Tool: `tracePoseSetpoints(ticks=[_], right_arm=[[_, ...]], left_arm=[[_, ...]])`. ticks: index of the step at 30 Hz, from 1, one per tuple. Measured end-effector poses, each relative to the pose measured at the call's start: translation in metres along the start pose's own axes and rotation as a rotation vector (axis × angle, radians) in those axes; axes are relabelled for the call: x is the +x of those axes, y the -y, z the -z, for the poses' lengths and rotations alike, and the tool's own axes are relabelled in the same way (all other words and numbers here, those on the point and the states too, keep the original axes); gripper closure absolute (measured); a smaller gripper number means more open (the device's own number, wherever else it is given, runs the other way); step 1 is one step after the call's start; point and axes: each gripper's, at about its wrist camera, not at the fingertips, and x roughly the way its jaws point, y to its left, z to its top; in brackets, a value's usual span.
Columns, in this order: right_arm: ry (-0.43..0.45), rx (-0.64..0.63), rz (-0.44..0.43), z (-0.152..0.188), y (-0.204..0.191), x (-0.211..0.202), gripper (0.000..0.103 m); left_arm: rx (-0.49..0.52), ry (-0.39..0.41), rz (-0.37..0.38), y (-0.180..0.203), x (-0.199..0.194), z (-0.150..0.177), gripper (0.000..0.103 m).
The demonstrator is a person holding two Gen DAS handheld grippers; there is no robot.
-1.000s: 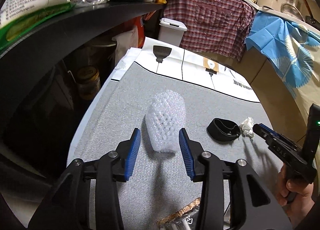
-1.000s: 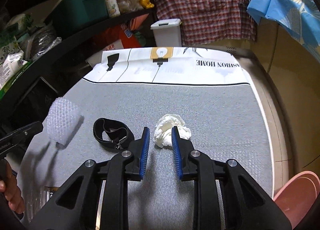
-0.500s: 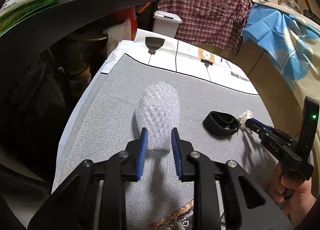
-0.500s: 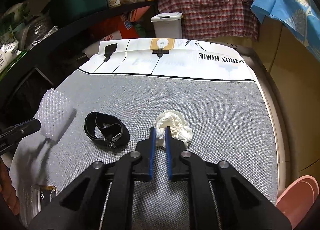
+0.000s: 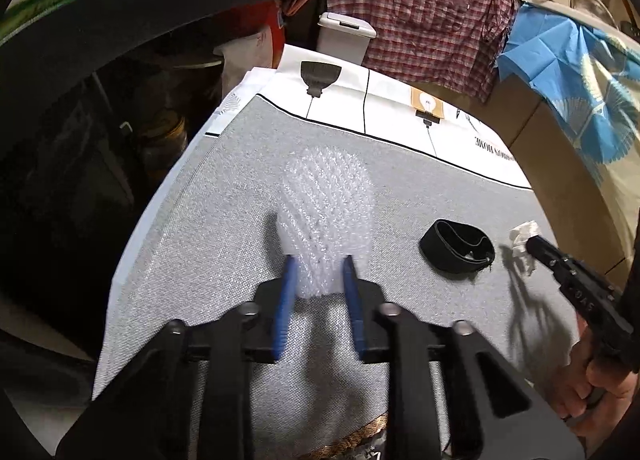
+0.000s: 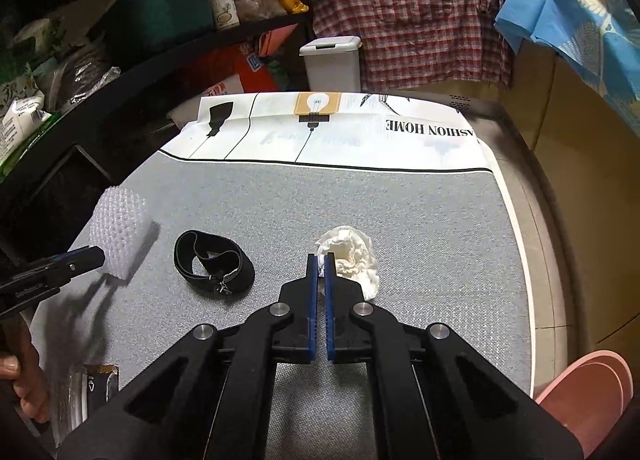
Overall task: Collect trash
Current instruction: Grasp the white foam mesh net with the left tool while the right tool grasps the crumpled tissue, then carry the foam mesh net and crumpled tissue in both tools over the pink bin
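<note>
Both grippers have drawn their jaws in over the last second. One second back the left gripper stood wide with the bubble wrap ahead of its tips and untouched; now its blue pads have just been closing and press the near end of the wrap from both sides, pinching it narrow there. The right gripper had the tissue between parted jaws then; now the jaws are nearly together, clamped on the tissue's near left edge. Neither piece appears to have shifted on the grey mat (the black strap lies where it did, between the two). The bubble wrap is a clear, knobbly bundle, rounded at the far end, whitish against the mat. The tissue is a crumpled white wad with soft folds, most of its bulk bulging out to the right of the pads and beyond the tips. Seen from the right wrist, the wrap sits at the mat's left edge with the left gripper's tip against it. Whether either piece is off the mat cannot be told.
</note>
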Motion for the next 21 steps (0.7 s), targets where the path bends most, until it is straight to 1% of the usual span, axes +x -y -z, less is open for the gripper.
tracePoseSetpoints(ticks=[1,4,12,21], right_arm=[[0.004,-0.002,-0.001,-0.001,0.0,-0.002,0.1],[0.017,-0.007,-0.008,-0.002,-0.001,-0.008,0.1],[0.057,-0.04,-0.018,-0.005,-0.012,-0.033,0.1],[0.098,-0.08,-0.01,0.0,-0.02,-0.068,0.1]], left_arm=[[0.007,0.008,0.004,0.001,-0.002,0.0,0.088],[0.019,0.023,0.008,0.004,-0.009,-0.002,0.09],[0.047,0.073,0.015,0.013,-0.031,-0.003,0.091],[0.081,0.12,0.038,0.029,-0.059,0.001,0.091]])
